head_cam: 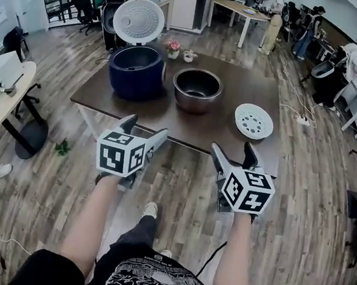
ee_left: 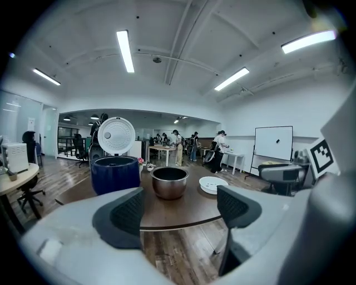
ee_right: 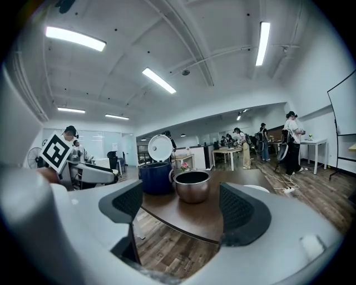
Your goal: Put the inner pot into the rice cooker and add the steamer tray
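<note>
Both grippers are up in front of the person, over the wooden floor (head_cam: pixel 300 207) and short of the near edge of the dark brown table (head_cam: pixel 239 81). The left gripper (head_cam: pixel 144 129) has its jaws spread wide, and through the gap its own view shows only the table edge and floorboards. The right gripper (head_cam: pixel 234 149) matches it, with jaws wide apart and gripping nothing, and it is tipped a little more steeply downward. On the table, the dark blue rice cooker (head_cam: pixel 136 71) sits at the left with its round white lid (head_cam: pixel 138 20) standing open behind it. The metal inner pot (head_cam: pixel 197 90) stands upright on the tabletop just beside the cooker, on its right (outside it, not in it). The white perforated steamer tray (head_cam: pixel 254 121) lies flat further right, apart from the pot and nearer the front edge. A small flower pot (head_cam: pixel 173 46) stands at the far side of the table. Both grippers are well apart from all three task items.
</note>
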